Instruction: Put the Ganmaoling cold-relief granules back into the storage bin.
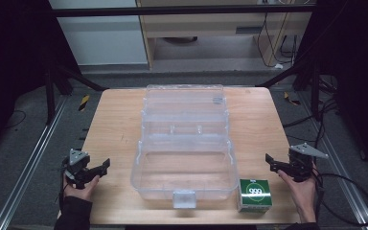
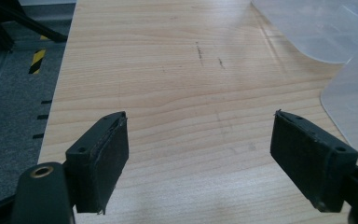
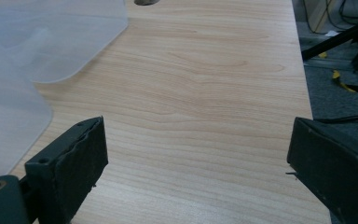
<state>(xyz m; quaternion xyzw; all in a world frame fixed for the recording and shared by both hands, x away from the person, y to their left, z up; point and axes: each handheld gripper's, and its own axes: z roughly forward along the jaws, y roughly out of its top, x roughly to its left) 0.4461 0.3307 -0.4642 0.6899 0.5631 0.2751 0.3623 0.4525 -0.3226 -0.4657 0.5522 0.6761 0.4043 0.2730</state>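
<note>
Clear glossy plastic box [image 1: 184, 143] sits on a pale, matt wood-grain table [image 1: 115, 124], a printed green cardboard carton [image 1: 254, 194] beside it, and the jaw pads [image 2: 109, 158] are rough black rubber.

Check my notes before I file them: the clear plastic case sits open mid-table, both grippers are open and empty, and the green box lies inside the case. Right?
Not quite. The green box stands on the table outside the clear plastic case, by its near right corner, as the high view shows. The rest holds.

Grey carpet floor [image 1: 24, 139] — pale cabinet [image 1: 100, 33] behind; dark metal frame [image 1: 182, 9]; dim light
</note>
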